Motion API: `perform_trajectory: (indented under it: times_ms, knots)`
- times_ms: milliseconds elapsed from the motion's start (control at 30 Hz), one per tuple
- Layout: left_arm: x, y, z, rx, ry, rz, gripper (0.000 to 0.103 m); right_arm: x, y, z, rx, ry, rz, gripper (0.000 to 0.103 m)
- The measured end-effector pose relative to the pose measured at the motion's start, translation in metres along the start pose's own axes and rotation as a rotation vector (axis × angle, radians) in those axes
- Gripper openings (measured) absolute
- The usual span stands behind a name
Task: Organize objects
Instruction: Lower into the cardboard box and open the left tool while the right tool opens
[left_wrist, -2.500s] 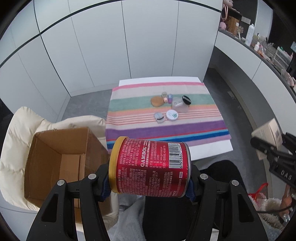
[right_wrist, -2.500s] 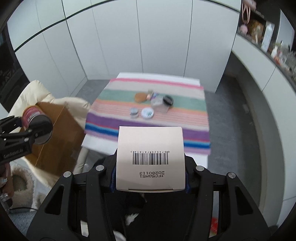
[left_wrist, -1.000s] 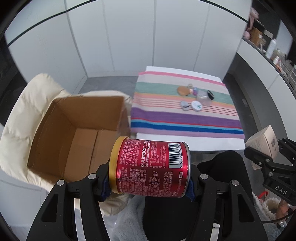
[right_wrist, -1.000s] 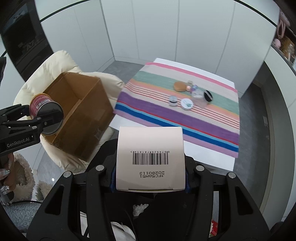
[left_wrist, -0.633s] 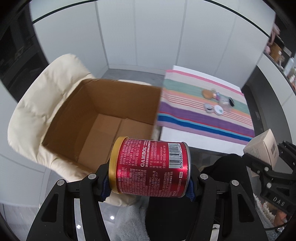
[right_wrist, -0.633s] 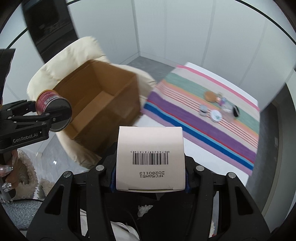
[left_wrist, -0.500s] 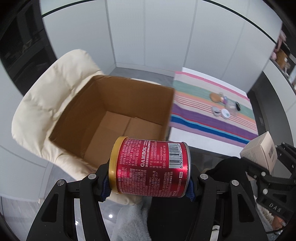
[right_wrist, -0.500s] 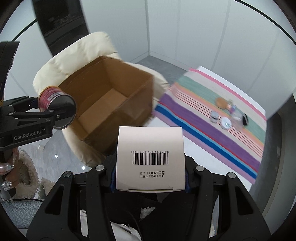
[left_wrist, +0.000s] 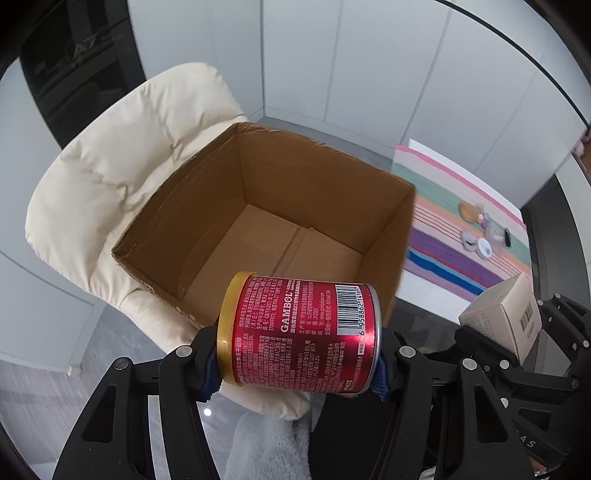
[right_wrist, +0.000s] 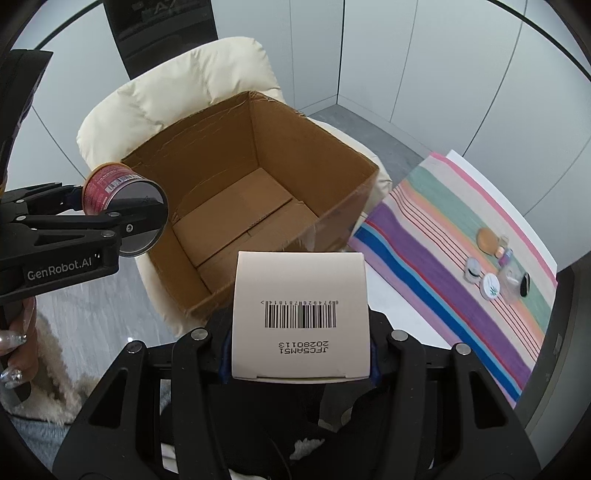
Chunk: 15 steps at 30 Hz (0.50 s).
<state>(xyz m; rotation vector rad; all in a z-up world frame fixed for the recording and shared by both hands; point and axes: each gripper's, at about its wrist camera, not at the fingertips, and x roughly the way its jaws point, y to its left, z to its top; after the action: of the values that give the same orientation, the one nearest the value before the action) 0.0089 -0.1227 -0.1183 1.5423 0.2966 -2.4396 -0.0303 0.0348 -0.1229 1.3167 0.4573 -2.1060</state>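
My left gripper (left_wrist: 297, 363) is shut on a red can (left_wrist: 299, 332) with a gold lid, held sideways just before the near rim of an open cardboard box (left_wrist: 258, 177). The can also shows in the right wrist view (right_wrist: 122, 206), at the box's left. My right gripper (right_wrist: 299, 354) is shut on a small beige carton (right_wrist: 300, 314) with a barcode, held near the front rim of the box (right_wrist: 255, 129). The carton also shows in the left wrist view (left_wrist: 506, 319). Nothing lies inside the box.
The box sits on a cream padded chair (left_wrist: 122, 155). A table with a striped cloth (right_wrist: 461, 236) stands to the right, with several small jars and lids (right_wrist: 491, 266) on it. White cabinet walls stand behind. A dark panel (left_wrist: 74, 62) is at the far left.
Both grippers have swung left from the table toward the box, which now fills the middle of both views. Both grips are unchanged.
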Motion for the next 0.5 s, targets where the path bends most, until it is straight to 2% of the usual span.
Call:
perform_trajectory:
  times_ms: [67, 200, 333, 433, 500]
  knots:
    - [0.011, 0.011, 0.007, -0.035, 0.005, 0.017, 0.063, 0.013, 0.001, 0.010, -0.009, 0.015, -0.008, 0.054]
    - [0.039, 0.030, 0.021, -0.071, 0.016, 0.096, 0.063, 0.044, 0.002, 0.035, -0.014, 0.038, 0.008, 0.054]
    - [0.070, 0.039, 0.035, -0.112, 0.072, 0.071, 0.063, 0.072, 0.003, 0.060, -0.012, 0.034, -0.011, 0.054]
    - [0.082, 0.039, 0.043, -0.096, 0.069, 0.108, 0.063, 0.089, 0.005, 0.074, -0.012, 0.029, -0.025, 0.054]
    - [0.086, 0.041, 0.046, -0.099, 0.062, 0.107, 0.063, 0.099, 0.007, 0.080, -0.012, 0.034, -0.034, 0.054]
